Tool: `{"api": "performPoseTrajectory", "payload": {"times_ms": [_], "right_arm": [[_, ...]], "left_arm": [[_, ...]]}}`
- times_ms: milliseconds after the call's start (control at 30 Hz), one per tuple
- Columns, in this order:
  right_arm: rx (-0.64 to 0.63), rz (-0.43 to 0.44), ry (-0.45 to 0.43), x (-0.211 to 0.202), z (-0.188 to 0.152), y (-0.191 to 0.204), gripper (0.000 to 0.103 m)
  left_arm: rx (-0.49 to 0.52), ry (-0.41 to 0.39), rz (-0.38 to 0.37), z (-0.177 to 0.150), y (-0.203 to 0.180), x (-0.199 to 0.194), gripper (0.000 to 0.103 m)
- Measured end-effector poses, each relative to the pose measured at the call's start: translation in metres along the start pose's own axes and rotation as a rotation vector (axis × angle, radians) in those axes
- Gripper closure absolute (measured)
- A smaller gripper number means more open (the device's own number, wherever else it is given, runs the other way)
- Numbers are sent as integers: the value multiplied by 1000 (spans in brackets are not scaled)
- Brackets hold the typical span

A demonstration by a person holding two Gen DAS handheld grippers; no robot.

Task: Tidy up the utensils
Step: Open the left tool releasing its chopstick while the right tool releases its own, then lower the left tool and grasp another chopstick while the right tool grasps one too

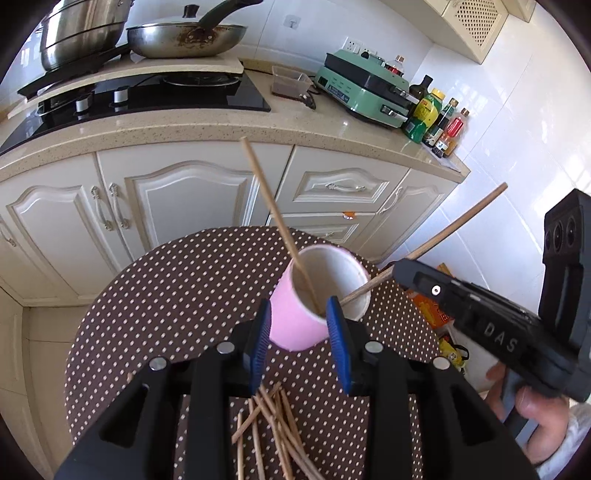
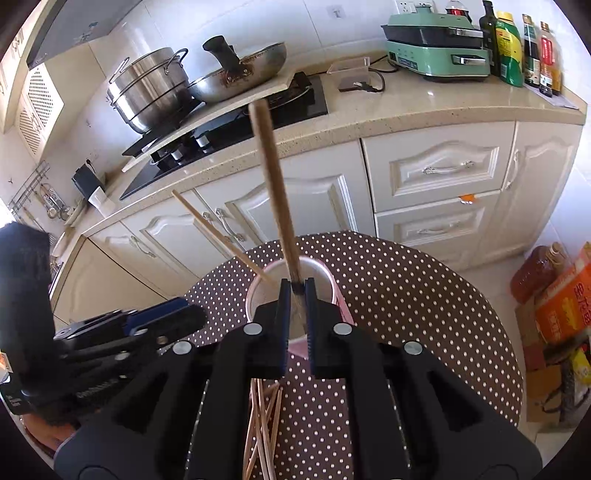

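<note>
A pink cup (image 1: 301, 325) stands on the brown dotted round table (image 1: 166, 302). My left gripper (image 1: 299, 310) is shut on the pink cup, its blue pads on both sides of the wall. One wooden chopstick (image 1: 273, 218) stands inside the cup. My right gripper (image 2: 297, 286) is shut on a second chopstick (image 2: 273, 192), held over the cup's mouth (image 2: 258, 291), lower end inside. That chopstick (image 1: 436, 243) and the right gripper's body (image 1: 491, 321) also show in the left wrist view. Several loose chopsticks (image 1: 273, 432) lie on the table below the grippers, also in the right wrist view (image 2: 262, 424).
White kitchen cabinets (image 1: 184, 199) and a beige counter (image 1: 258, 125) stand behind the table. On the counter are a stove (image 1: 147, 96), a pot (image 1: 81, 33), a wok (image 1: 184, 37), a green appliance (image 1: 365, 88) and bottles (image 1: 436, 118). Boxes and an oil bottle (image 2: 535, 273) sit on the floor at right.
</note>
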State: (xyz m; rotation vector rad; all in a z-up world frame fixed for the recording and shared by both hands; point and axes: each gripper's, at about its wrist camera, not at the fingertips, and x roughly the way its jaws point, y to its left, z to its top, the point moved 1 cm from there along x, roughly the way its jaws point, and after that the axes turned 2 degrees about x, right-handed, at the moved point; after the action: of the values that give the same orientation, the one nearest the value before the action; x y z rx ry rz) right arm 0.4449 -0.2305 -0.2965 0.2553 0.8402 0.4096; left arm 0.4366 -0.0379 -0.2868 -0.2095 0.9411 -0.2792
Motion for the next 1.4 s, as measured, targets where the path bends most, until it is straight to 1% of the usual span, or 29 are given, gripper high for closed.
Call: {"api": "performPoseTrajectory", "payload": {"times_ms": [33,67,133,267,400,467,533,600,800,867,1000,1067,1133,1200,1267,1400], "right_arm": [[5,-2,1,-2,-2,0,83],[10,-4,2,-3,-3,0,71],[15,-6,-4,-9,-7,1,60],[15,-17,0,-20,-19,2,60],[-4,-41,11,-28,-35,5,60],[-16,-51,26,-30,-44,6,60],[-30,-55,52,-30,-57,9,60],[-50,-56,101,-24,-71,11,60],[-73,-48,254,1,-113,14,60],[-75,-44,308,9,-124,16,60],[-91,-37,405,23,-142,18,61],[-100,-43,460,32,-149,17,68],[-103,-56,491,38,-154,15,68],[-102,-56,521,44,-159,13,68],[-113,-55,539,48,-162,14,69],[-123,-47,553,55,-166,19,69]], "left_arm": [[-2,9,1,-5,5,-5,70],[-1,13,9,-8,9,-9,70],[0,20,21,-16,18,-18,70],[-34,45,47,-38,46,-35,70],[-105,102,34,-62,75,-40,70],[-118,125,34,-73,83,-40,70],[-110,159,24,-82,86,-35,70],[-87,228,16,-94,87,-24,70],[37,395,66,-128,80,7,70],[70,424,89,-137,79,13,70],[106,464,105,-143,78,23,70],[119,472,106,-144,75,27,70],[138,474,110,-142,70,31,75],[142,484,113,-141,69,36,84],[140,492,117,-141,68,40,89],[138,496,108,-133,63,50,90]]}}
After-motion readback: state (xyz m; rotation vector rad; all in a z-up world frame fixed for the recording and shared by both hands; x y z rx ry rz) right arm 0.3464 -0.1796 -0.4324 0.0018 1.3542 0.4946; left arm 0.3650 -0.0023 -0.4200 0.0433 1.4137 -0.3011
